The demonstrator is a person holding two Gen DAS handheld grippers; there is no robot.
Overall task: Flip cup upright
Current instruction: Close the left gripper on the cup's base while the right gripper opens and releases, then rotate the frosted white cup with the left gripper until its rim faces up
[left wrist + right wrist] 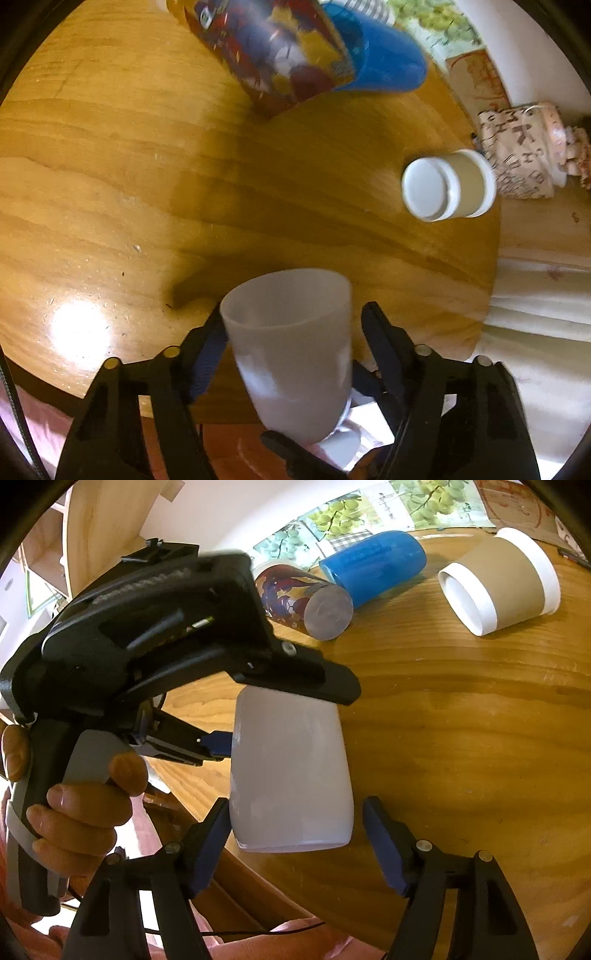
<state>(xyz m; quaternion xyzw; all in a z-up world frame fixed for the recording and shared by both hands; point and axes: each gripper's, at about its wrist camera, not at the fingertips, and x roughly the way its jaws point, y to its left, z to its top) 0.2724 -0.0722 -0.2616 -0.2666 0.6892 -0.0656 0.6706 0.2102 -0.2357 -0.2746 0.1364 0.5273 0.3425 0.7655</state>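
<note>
A plain grey-white cup (290, 771) is held in the air over the near edge of the round wooden table (461, 738). My left gripper (284, 720) is shut on it, one finger on top and one at its side, seen in the right wrist view. In the left wrist view the cup (291, 347) fills the space between the fingers, tilted, its wide end toward the table. My right gripper (291, 834) is open, its blue-padded fingers either side of the cup's lower end, the left pad close to it.
A brown-sleeved white paper cup (498, 581) lies on its side at the far right. A blue cup (373, 566) and a printed comic cup (303, 600) lie on their sides at the back. A patterned jar (524, 151) stands beyond the table edge.
</note>
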